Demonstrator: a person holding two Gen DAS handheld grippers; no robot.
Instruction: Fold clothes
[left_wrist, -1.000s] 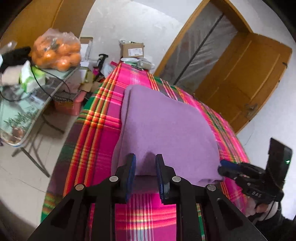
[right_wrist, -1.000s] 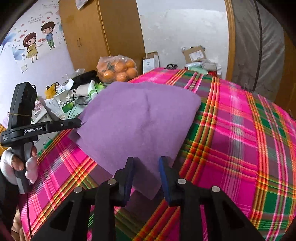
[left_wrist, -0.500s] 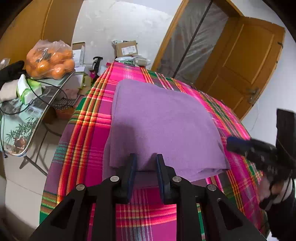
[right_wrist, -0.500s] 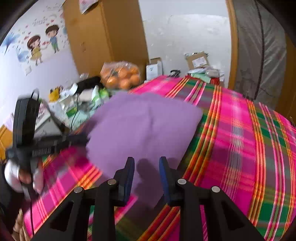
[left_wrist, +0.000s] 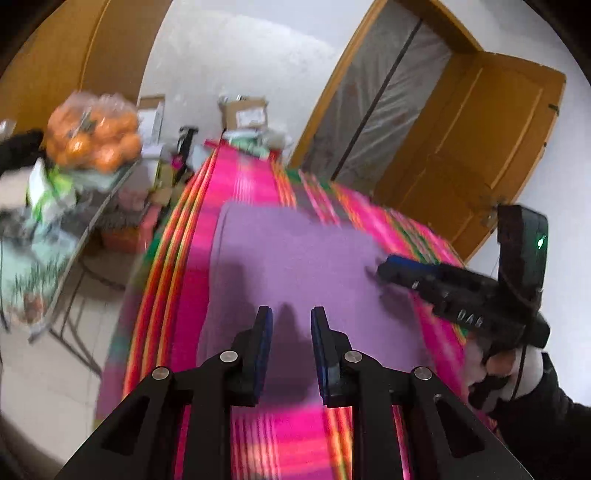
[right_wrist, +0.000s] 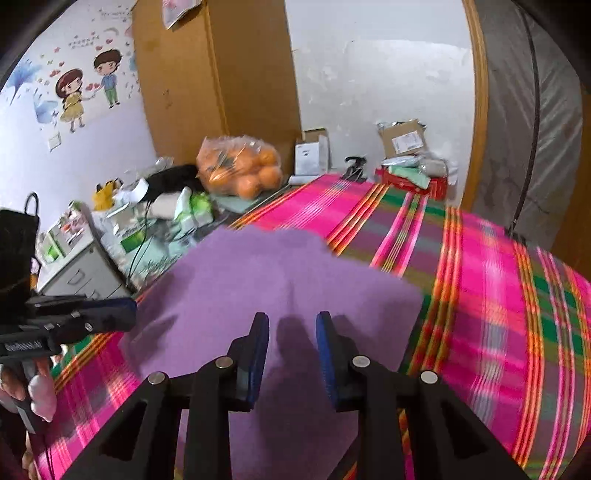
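A folded purple cloth (left_wrist: 295, 258) lies flat on the bed-like surface covered in pink plaid fabric (left_wrist: 243, 188). My left gripper (left_wrist: 291, 323) hovers over the cloth's near part, open, with nothing between its blue pads. The right gripper (left_wrist: 386, 266) reaches in over the cloth's right edge, held by a hand in a white glove (left_wrist: 517, 373). In the right wrist view the same cloth (right_wrist: 266, 280) fills the middle. My right gripper (right_wrist: 291, 328) is open above it and holds nothing. The left gripper (right_wrist: 122, 314) points in at the cloth's left edge. Both views are motion-blurred.
A bag of oranges (left_wrist: 92, 136) (right_wrist: 240, 170) sits on a cluttered side table (left_wrist: 48, 258) left of the bed. Cardboard boxes (right_wrist: 402, 138) stand at the far end. A wooden door (left_wrist: 480, 147) is on the right, a wardrobe (right_wrist: 221, 74) at the back.
Both grippers have moved forward from the cloth's near edge to over its top. The right gripper has swung in toward the cloth's right side. Finger gaps look unchanged.
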